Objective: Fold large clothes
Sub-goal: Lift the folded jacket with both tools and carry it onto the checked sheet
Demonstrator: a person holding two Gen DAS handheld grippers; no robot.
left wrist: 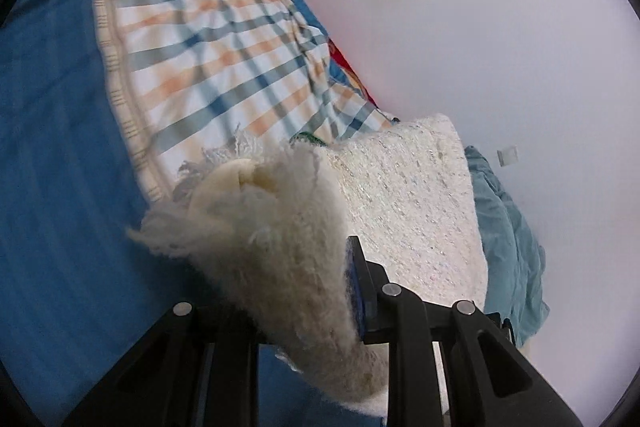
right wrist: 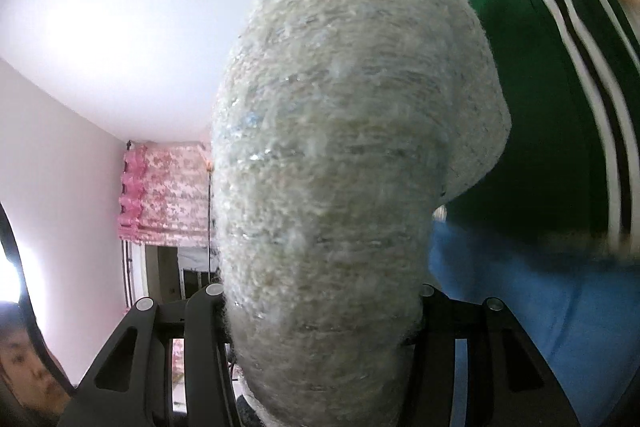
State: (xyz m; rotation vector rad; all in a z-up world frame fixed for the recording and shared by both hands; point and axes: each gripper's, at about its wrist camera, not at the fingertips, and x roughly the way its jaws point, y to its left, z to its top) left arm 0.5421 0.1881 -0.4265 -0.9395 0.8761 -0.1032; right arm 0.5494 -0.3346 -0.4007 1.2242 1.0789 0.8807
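A fluffy cream garment is held up above the blue bed sheet, and everything else is placed from it. In the left wrist view, its shaggy edge is clamped in the nearly closed left hand-held gripper, one blue-padded finger being pressed against the fleece. Behind the garment a checked cloth in white, orange and blue is spread on the sheet, and to its right a crumpled teal fabric is seen against the pale wall. In the right wrist view, a thick bundle of the same garment is gripped between the half-spread jaws of the right hand-held gripper; the fingertips themselves are covered, so the contact is probably firm. To the garment's right a green cloth with white stripes is seen, and to its left a pink patterned curtain.
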